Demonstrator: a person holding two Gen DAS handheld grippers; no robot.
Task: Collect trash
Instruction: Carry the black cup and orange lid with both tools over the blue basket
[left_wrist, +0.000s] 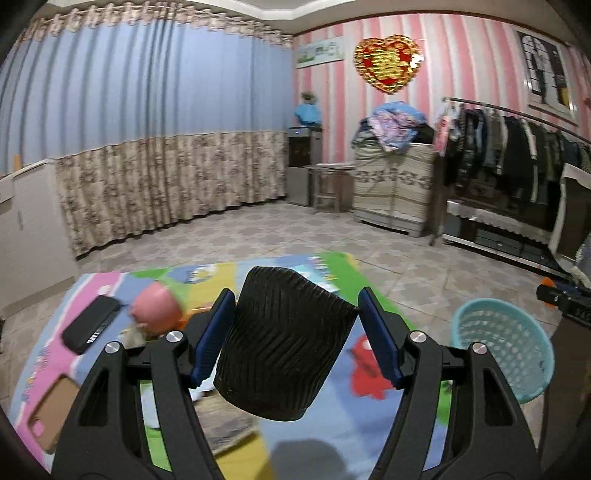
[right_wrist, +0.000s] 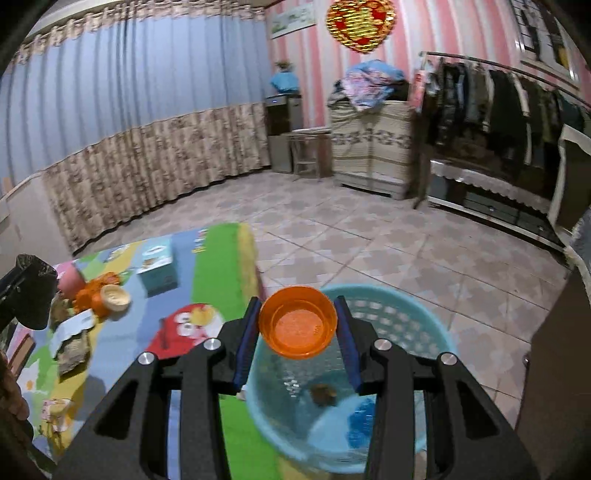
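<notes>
- Currently, right claw (right_wrist: 298, 325) grips an orange cup (right_wrist: 297, 322) by its sides, directly above the open mouth of the turquoise basket (right_wrist: 406, 317).
- Left claw (left_wrist: 295, 332) clamps a black ribbed cup (left_wrist: 280, 343), held above the play mat (left_wrist: 332, 424), left of the basket.
- On the mat, further left of the basket: pink cup (left_wrist: 157, 308), black case (left_wrist: 90, 324).

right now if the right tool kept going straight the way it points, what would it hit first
Probably the far rim of the teal basket just beyond the orange cup held in the right tool; if it passes above the rim, tiled floor. Depth is hard to judge.
</notes>
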